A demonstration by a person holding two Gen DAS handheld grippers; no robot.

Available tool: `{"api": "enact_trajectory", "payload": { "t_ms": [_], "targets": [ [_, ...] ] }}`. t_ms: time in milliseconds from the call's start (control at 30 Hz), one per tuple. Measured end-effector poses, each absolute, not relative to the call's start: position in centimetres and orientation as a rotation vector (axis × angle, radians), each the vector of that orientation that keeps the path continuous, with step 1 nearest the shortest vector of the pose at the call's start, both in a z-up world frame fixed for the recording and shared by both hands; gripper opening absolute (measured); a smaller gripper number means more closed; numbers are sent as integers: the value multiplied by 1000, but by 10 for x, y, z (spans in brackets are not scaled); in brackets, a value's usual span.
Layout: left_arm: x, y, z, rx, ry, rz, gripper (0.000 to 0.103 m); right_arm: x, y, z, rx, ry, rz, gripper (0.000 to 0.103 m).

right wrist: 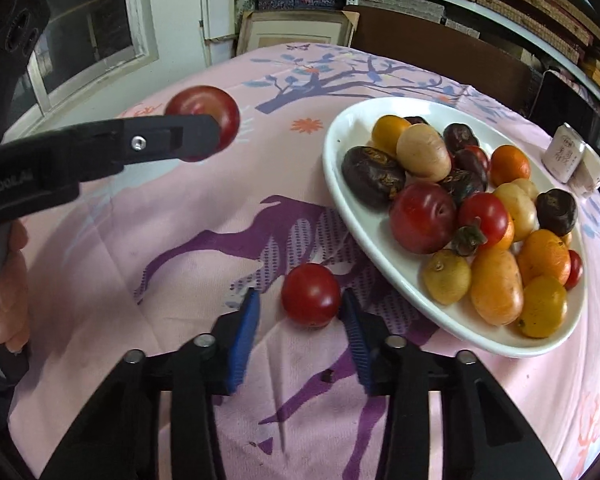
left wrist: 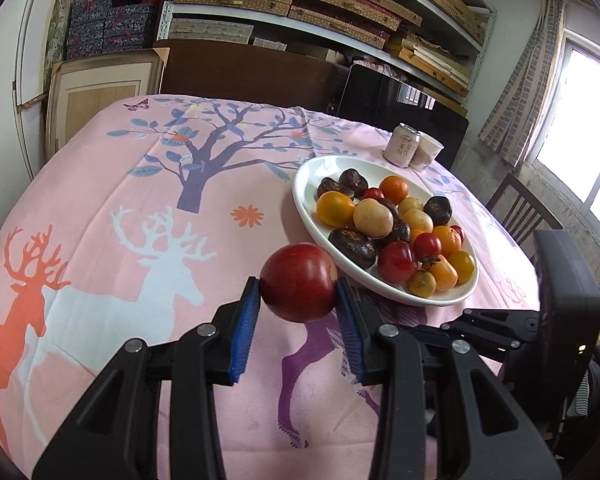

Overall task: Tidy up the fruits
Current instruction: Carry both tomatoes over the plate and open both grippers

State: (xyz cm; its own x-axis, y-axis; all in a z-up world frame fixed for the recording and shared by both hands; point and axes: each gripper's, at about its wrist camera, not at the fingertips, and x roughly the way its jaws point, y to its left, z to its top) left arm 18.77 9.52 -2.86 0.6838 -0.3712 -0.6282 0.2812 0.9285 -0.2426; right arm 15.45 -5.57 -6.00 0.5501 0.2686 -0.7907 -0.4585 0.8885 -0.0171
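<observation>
My left gripper (left wrist: 298,286) is shut on a large red plum (left wrist: 299,282) and holds it above the pink cloth, left of the white oval plate (left wrist: 304,196). The same plum (right wrist: 212,110) and gripper (right wrist: 210,132) show in the right wrist view. The plate (right wrist: 340,196) carries several fruits: oranges, yellow ones, dark brown ones, red ones. My right gripper (right wrist: 300,308) is open around a small red tomato (right wrist: 311,295) that lies on the cloth just in front of the plate. The left pad is apart from the tomato; the right pad is close beside it.
A can (left wrist: 401,145) and a paper cup (left wrist: 427,153) stand behind the plate. The table wears a pink cloth with deer and tree prints (left wrist: 196,168). A wooden chair (left wrist: 520,208) is at the right, shelves of boxes behind.
</observation>
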Motion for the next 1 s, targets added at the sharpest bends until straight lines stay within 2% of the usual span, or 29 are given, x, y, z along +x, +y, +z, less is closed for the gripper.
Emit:
{"api": "enact_trajectory", "payload": {
  "t_ms": [367, 633, 800, 1000],
  "targets": [
    [184, 84, -31, -85, 727, -381, 38, 121, -135, -27, -37, 793, 419, 27],
    [184, 53, -22, -9, 708, -417, 38, 141, -202, -3, 79, 690, 286, 27],
    [215, 19, 4, 5, 718, -434, 38, 172, -199, 13, 69, 613, 273, 27],
    [274, -23, 11, 15, 763, -450, 38, 223, -187, 7, 46, 629, 249, 27]
  ]
}}
